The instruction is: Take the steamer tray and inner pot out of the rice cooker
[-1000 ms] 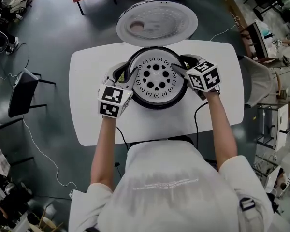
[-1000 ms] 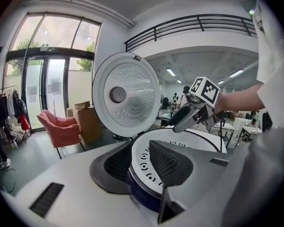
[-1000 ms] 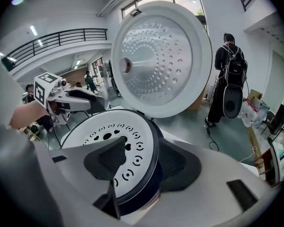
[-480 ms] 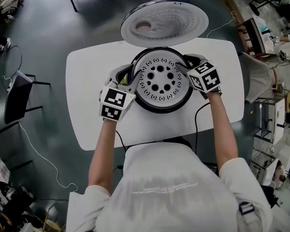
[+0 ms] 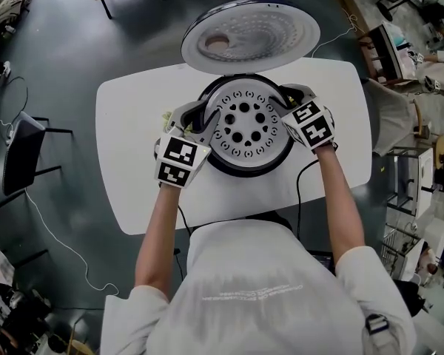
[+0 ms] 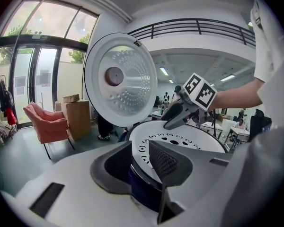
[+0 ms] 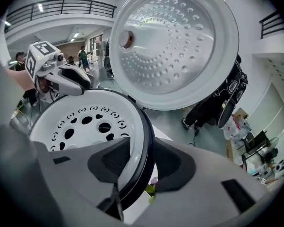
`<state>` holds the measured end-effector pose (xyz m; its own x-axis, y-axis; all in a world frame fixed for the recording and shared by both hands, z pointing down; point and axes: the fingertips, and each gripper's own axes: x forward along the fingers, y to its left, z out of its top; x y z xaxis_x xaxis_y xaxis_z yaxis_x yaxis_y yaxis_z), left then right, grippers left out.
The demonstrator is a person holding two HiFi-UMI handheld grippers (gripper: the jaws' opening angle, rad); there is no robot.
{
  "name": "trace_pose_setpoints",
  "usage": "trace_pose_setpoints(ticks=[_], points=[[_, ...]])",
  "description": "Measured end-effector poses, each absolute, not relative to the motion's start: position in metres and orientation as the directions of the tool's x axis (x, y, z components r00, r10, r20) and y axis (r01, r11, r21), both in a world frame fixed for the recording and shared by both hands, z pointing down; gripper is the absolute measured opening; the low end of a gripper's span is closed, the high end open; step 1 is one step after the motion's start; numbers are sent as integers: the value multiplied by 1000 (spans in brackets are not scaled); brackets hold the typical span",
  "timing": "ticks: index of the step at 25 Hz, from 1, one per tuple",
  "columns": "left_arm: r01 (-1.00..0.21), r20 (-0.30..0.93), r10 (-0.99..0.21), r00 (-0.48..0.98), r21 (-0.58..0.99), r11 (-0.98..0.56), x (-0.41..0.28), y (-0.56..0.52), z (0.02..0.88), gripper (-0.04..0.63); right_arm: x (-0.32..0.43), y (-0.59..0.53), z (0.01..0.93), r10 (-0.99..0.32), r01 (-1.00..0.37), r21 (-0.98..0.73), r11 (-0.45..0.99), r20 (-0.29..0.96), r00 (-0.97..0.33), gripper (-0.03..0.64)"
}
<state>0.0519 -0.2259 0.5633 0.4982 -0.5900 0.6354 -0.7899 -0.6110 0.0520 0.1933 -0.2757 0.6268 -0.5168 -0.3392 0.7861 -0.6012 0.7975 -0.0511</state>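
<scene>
The rice cooker stands mid-table with its lid swung up at the back. The white perforated steamer tray sits in its mouth and hides the inner pot. My left gripper stands open astride the left rim, one pad outside and one over the tray. My right gripper straddles the right rim. Its jaws have just been closing with the rim between them, and a gap still shows at the outer pad. The tray lies level.
The white table carries only the cooker, its cord and a small yellow-green scrap by the base. A dark chair and cables lie on the floor to the left. A red armchair and boxes stand farther off.
Both grippers have sunk a little over the cooker's rim. The right one has also rolled and tipped further down. Tray and lid sit as before.
</scene>
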Motion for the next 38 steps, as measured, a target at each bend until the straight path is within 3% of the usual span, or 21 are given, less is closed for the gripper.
trace_pose_setpoints(ticks=[12, 19, 38], points=[[-807, 626, -612, 484, 49, -589, 51, -228, 561, 120, 207, -280, 625, -308, -558, -11, 830, 824, -475, 209], [-813, 623, -617, 481, 54, -579, 49, -227, 563, 117, 206, -276, 622, -259, -533, -57, 844, 827, -499, 160], [-812, 608, -624, 491, 60, -581, 44, -221, 561, 114, 200, -271, 610, -237, -521, -84, 850, 822, -518, 110]])
